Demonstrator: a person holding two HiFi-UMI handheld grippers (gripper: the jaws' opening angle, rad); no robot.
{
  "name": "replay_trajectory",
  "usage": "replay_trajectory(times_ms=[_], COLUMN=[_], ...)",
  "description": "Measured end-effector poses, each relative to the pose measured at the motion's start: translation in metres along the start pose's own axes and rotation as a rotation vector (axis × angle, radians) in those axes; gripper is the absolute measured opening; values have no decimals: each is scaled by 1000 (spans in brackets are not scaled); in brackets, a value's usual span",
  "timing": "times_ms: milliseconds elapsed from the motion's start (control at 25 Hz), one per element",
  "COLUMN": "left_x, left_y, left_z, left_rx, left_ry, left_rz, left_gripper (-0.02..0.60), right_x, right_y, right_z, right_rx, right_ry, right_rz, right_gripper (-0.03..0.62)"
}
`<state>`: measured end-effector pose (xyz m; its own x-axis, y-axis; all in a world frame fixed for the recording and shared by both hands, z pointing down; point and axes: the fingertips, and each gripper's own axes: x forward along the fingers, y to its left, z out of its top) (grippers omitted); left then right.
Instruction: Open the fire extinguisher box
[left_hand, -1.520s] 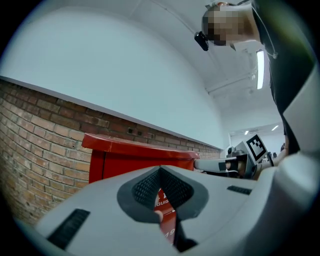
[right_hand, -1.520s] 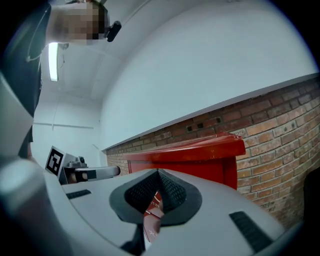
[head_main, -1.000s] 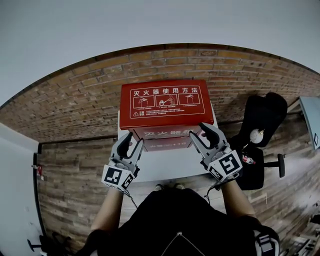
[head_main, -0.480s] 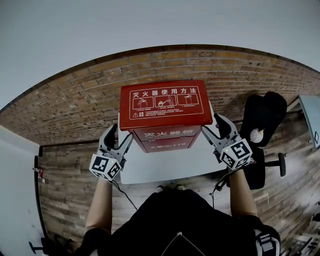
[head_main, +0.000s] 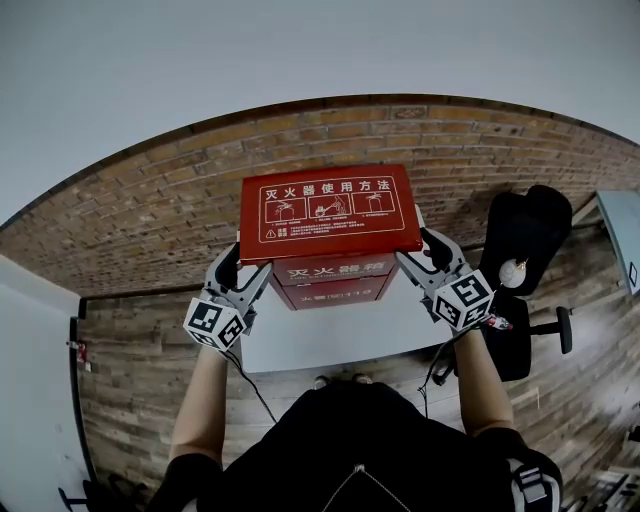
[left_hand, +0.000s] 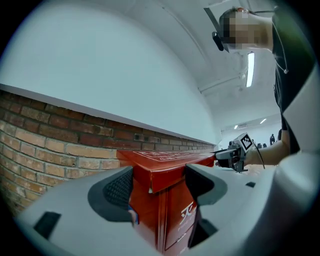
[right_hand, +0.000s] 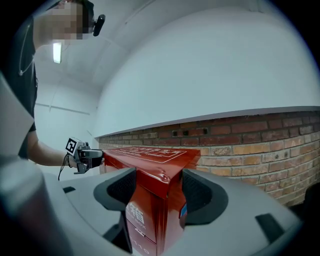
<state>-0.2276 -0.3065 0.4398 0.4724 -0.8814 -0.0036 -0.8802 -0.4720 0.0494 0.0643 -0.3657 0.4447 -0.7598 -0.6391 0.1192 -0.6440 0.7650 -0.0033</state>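
Two tools, left gripper (head_main: 244, 270) and right gripper (head_main: 415, 250), jaws just opened wide, straddle lid (head_main: 330, 208) corners of fire extinguisher box (head_main: 335, 284) mid-frame, seemingly not pressing; likely rigid, slick metal; lift by front lip.

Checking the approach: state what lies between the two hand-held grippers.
The red fire extinguisher box, in the head view. The left hand-held gripper and right hand-held gripper, jaws just opened, each straddle one of its front corners.
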Motion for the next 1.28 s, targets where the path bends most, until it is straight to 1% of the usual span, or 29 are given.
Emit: replay_trajectory(times_ms=[280,520,720,800,880,920,1000,1040,1080,1200,1280], left_x=[2,2,6,11,19,23,30,34,37,50,60], left_y=[0,1,4,9,15,18,25,28,31,41,48], left_z=[5,26,62,80,97,104,119,126,132,147,156], left_rx=[3,-23,-25,5,58,70,55,51,55,64,61], left_ry=[4,-49,-112,-132,-148,-162,-196,-210,-219,-232,-241], left_rz=[4,-4,-25,-21,-1,7,9,8,10,24,33], left_gripper=[367,367,367,367,360,360,358,337,333,331,327], right_x=[0,-3,-3,1,7,11,20,25,31,48,54], right_y=[-4,-8,-15,-21,-28,-32,-40,-44,-46,-51,-58], right_z=[3,26,65,87,112,124,142,149,155,173,180], right_rx=[7,52,138,180,211,212,178,153,132,86,80], right_ry=[9,-37,-134,-188,-243,-263,-273,-269,-268,-269,-275], right_rz=[8,40,90,116,149,160,152,142,138,130,116], right_gripper=[282,282,282,282,282,282,281,281,281,281,281])
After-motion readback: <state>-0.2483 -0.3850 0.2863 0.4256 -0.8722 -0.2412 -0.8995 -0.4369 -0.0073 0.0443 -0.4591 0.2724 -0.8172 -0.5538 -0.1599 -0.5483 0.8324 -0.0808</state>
